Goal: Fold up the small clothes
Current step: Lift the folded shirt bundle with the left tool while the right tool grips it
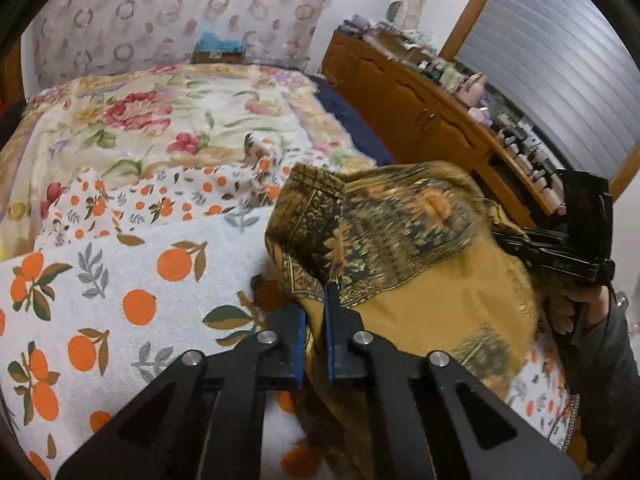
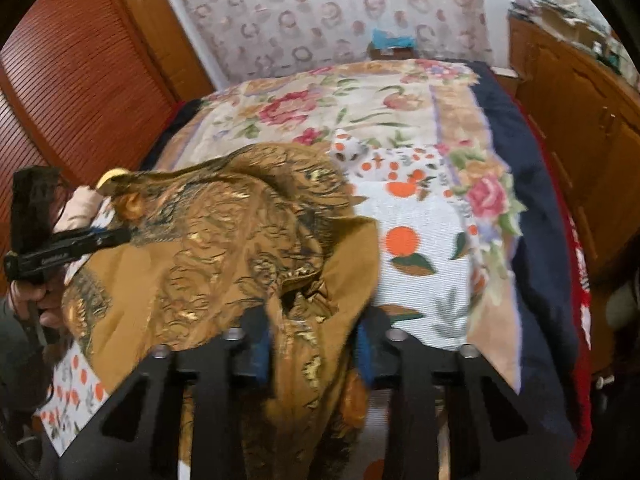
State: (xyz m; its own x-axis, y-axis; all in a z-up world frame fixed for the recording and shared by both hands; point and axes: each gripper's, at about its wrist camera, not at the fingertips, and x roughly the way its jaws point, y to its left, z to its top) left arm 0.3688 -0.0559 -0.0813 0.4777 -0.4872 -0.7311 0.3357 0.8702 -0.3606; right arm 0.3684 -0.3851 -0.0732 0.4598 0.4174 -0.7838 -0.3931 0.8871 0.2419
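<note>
Both grippers, left (image 1: 316,344) and right (image 2: 312,344), clamp the near edge of the scarf (image 1: 420,240), ready to fold it away.

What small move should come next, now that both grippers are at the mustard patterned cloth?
Probably lift and draw both grippers apart to spread the mustard patterned cloth. The left gripper is shut on a pinch of it and the right gripper has a thick bunch between its fingers, while the cloth lies crumpled on the orange-print towel, too bunched to fold.
</note>
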